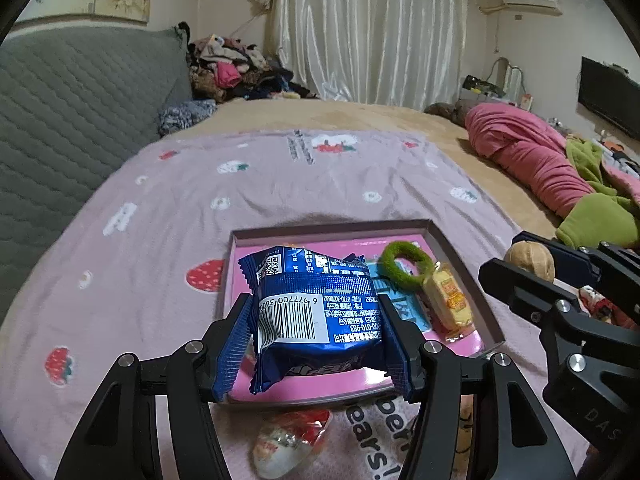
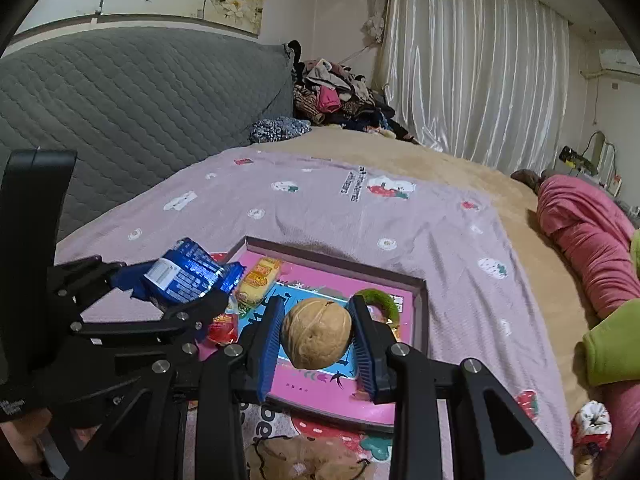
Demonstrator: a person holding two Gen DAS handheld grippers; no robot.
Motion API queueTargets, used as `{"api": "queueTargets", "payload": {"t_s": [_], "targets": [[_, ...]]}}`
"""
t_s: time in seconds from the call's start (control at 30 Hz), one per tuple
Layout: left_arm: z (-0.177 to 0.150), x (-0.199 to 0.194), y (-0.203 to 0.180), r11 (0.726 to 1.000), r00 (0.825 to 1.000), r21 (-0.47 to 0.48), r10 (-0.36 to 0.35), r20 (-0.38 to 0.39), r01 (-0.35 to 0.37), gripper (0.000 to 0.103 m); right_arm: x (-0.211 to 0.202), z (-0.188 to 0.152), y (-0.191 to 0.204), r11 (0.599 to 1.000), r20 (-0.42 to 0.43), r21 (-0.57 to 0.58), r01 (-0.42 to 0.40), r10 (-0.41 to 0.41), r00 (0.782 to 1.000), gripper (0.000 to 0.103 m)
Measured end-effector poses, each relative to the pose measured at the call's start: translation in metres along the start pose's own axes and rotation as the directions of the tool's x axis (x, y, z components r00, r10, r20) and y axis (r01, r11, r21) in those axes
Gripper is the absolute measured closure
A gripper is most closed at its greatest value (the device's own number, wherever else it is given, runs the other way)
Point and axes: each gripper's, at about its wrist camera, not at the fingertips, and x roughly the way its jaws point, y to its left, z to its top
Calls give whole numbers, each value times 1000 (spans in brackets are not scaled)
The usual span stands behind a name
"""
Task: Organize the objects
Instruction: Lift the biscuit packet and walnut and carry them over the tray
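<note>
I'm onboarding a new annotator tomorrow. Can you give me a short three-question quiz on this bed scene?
1. True or false: the left gripper is shut on the blue snack packet.
2. What does the right gripper hold? A) green ring B) walnut C) yellow candy
3. Fill in: the green ring and yellow candy lie inside the pink ____.

Key
1. True: both fingers press the packet's sides.
2. B: the walnut sits between its fingers.
3. Tray: its raised rim surrounds them.
</note>
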Motion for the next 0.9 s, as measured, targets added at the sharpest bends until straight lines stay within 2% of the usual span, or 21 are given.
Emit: {"api": "queueTargets", "payload": {"t_s": [0.13, 0.37, 0.5, 0.7, 0.9], "targets": [[-1, 23, -1, 1000, 1000, -21, -1, -16, 1, 41, 15, -4, -7, 1000, 6, 20, -13, 13, 1000, 69], [-6, 56, -7, 999, 1000, 28, 19, -25, -18, 41, 41, -13, -19, 998, 8, 56, -11, 10, 1000, 69], [-12, 72, -4, 1000, 999, 10, 11, -47, -11, 41, 57, -21, -21, 998, 5, 63, -18, 18, 1000, 69], [-15, 87, -4, 1000, 997, 10, 4, -71, -3, 41, 80, -28, -18, 999, -38, 43, -19, 21, 999, 69], [-17, 96, -6, 999, 996, 34, 31, -85, -28, 41, 91, -32, -20, 999, -58, 36, -26, 28, 998, 69]]}}
